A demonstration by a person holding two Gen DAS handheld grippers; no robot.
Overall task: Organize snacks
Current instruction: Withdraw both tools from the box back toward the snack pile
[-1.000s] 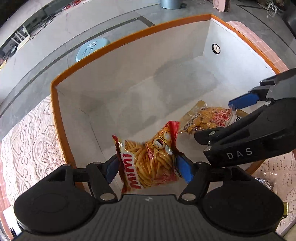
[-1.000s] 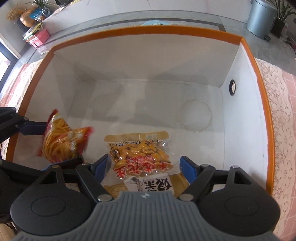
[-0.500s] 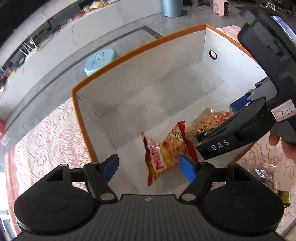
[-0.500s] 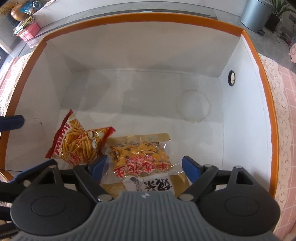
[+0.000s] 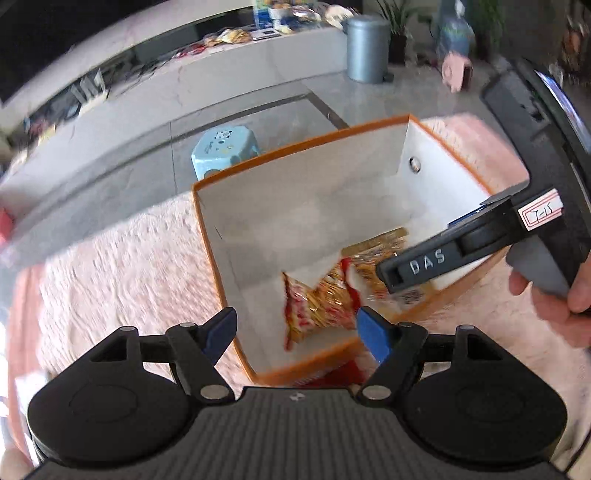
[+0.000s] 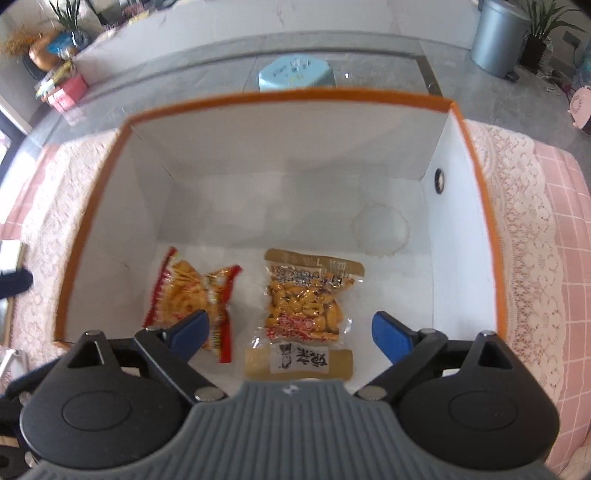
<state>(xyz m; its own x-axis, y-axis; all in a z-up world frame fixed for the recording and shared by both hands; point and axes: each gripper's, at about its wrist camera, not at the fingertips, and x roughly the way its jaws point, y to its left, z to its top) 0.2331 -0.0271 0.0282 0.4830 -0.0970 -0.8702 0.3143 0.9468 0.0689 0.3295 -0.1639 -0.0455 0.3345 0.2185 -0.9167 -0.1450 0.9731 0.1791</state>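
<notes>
A white box with an orange rim stands on a lace-covered table. On its floor lie a red and yellow stick-snack bag at the left and a clear packet of yellow beans beside it. My right gripper hangs above the bean packet, its jaws still opening and nothing pressed between them. My left gripper stands open above the box's near left corner, apart from the stick-snack bag. In the left wrist view a hand holds the right gripper's body.
The pink lace tablecloth surrounds the box. Past the table stand a light blue stool and a grey bin on a grey floor. A red packet edge shows just outside the box's near wall.
Both grippers have let go of their packets and risen. The stick-snack bag dropped to the box floor at the left. The bean packet lies flat, and the box looks smaller in both views.
</notes>
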